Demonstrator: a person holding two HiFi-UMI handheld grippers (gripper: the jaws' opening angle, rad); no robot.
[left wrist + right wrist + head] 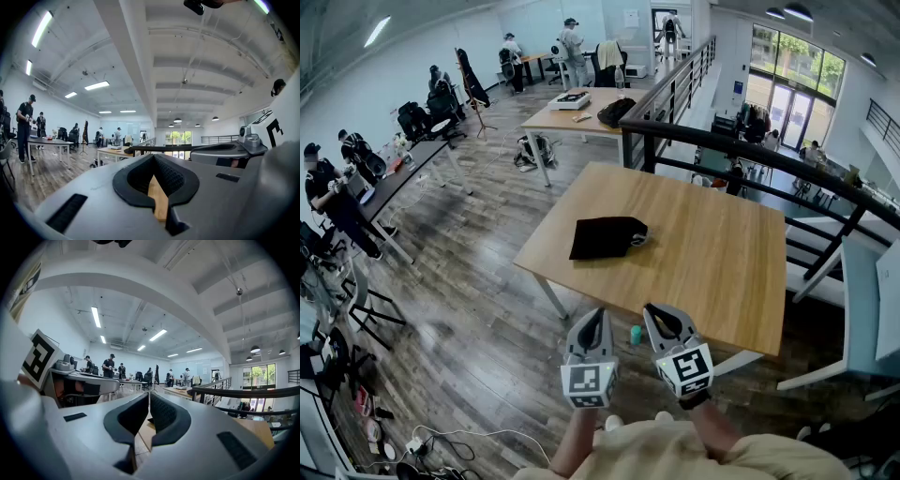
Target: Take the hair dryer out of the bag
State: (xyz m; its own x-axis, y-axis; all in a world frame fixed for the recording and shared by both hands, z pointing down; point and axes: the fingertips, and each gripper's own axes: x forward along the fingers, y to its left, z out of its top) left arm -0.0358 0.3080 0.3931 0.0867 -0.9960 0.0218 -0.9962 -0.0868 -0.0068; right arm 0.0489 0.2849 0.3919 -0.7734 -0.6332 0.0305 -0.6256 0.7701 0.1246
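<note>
A black fabric bag (607, 237) lies flat on the left part of a light wooden table (712, 253); no hair dryer shows outside it. Both grippers hang side by side in front of the table's near edge, well short of the bag. In the head view, my left gripper (597, 315) has its jaws together with nothing between them, and my right gripper (660, 310) is shut and empty too. The left gripper view looks level along the left gripper (153, 157) over a strip of tabletop. The right gripper view shows the right gripper (148, 393) shut as well.
A black railing (750, 150) runs behind the table, with a drop beyond it. A second wooden table (567, 120) with items stands farther back. People work at desks along the left wall (337, 187). A small teal object (636, 334) lies on the floor under the near edge.
</note>
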